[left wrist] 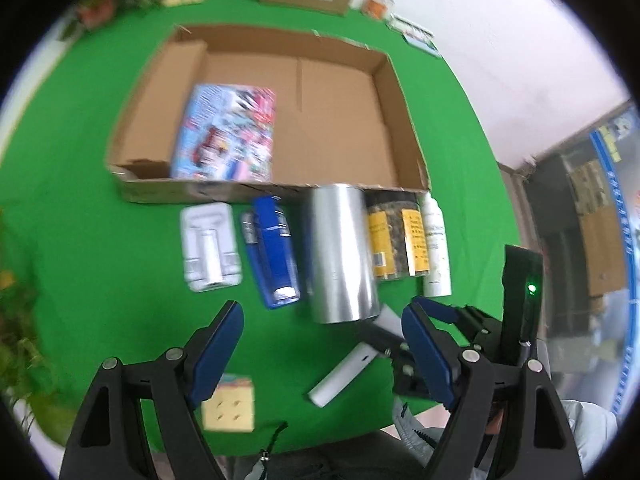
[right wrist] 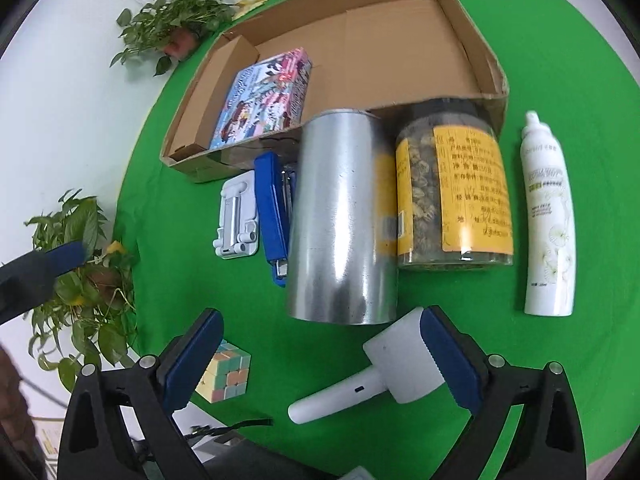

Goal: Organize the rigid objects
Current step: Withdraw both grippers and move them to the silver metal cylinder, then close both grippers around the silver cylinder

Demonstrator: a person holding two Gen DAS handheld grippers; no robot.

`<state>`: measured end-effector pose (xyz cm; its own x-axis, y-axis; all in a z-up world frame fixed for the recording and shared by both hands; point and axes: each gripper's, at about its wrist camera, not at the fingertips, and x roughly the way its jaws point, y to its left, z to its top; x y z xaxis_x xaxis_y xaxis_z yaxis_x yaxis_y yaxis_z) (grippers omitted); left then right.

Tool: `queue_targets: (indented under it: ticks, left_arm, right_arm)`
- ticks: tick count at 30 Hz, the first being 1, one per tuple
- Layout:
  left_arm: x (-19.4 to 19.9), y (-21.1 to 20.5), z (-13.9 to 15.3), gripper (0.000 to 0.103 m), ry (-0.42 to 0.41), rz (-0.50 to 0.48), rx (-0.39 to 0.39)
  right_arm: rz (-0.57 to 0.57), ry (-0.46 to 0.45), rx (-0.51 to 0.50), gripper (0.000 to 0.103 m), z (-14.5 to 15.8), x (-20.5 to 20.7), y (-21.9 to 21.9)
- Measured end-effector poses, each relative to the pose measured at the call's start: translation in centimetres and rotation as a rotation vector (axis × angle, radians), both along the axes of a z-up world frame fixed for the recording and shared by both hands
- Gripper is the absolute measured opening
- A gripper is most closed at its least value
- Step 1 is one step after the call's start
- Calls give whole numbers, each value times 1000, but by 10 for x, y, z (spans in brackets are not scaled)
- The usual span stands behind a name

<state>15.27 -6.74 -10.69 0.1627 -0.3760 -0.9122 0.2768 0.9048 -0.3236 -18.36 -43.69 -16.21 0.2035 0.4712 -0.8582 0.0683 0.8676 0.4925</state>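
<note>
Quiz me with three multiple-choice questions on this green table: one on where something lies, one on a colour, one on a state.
1. Where is the colourful printed flat box?
A. inside the open brown cardboard tray
B. on the green cloth beside the cube
C. on top of the silver metal cylinder

2. What colour is the stapler?
A. red
B. blue
C. yellow

3. How do the right gripper jaws stand?
A. shut on the cylinder
B. open, holding nothing
C. shut on the white spray bottle

Answers: 1 A, it lies on the tray's floor; 2 B, its body is blue; 3 B, the pads stand wide apart, pressing on nothing.
</note>
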Motion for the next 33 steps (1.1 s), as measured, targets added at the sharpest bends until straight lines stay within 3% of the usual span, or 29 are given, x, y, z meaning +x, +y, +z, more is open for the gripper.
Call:
queue_targets:
  ticks: [2,8,12,16,19,28,33]
  left_arm:
    - [12,-8,-18,81,44,-35,-36]
    - [65,-32,-78,81,207,-94,-205]
    - [94,-50,-117,82,320,-110,-266]
    - [104,-71,-134,82,324,-175,-205]
    - [102,-76,-148,82,367,-179,-190]
    - [85,-92,-149,82,340,-197,-77]
    - [69,-91,-98,82,232,-162,-68]
  right_arm:
    - [-5,18,53,96,-6,4,0]
    - [-14,58,57,95,-27,25,7]
    - [-18,89,64,90,-43,40,18]
    - [-44,133,20,90,-59,48,17]
    - [-56,151,9,82,-66,53,16]
    - [-34,142,32,79,-69,62,29]
    - [-21,59,57,79,-34,61,29]
